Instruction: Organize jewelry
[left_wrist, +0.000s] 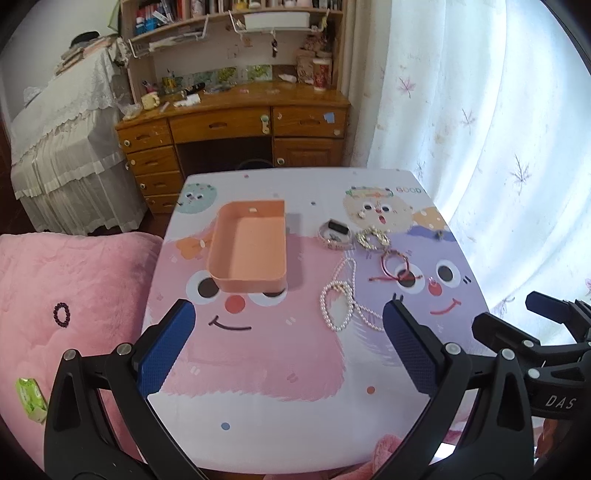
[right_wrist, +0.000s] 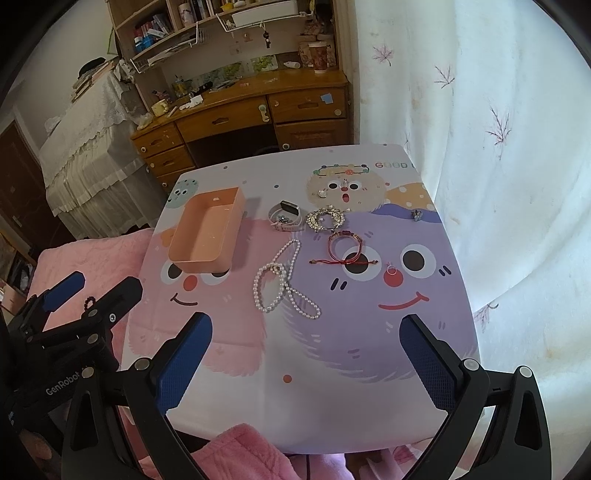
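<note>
An empty peach box (left_wrist: 251, 247) (right_wrist: 207, 230) sits on the cartoon-printed table (left_wrist: 280, 362) (right_wrist: 325, 362), left of the jewelry. To its right lie a watch (left_wrist: 334, 234) (right_wrist: 285, 216), a sparkly gold piece (left_wrist: 373, 238) (right_wrist: 325, 218), a red bangle (left_wrist: 394, 264) (right_wrist: 345, 245) over a red cord, and a pearl necklace (left_wrist: 341, 301) (right_wrist: 277, 284). A small ring (right_wrist: 391, 270) and small earrings (right_wrist: 323, 192) lie farther right. My left gripper (left_wrist: 288, 332) hovers open above the near table edge. My right gripper (right_wrist: 306, 347) is open too, with nothing held.
A pink cushion (left_wrist: 62, 306) with a dark bead bracelet (left_wrist: 61, 314) lies left of the table. A small green packet (left_wrist: 31, 400) rests on it. A wooden desk (left_wrist: 236, 125) stands beyond, and a white curtain (left_wrist: 480, 147) hangs on the right.
</note>
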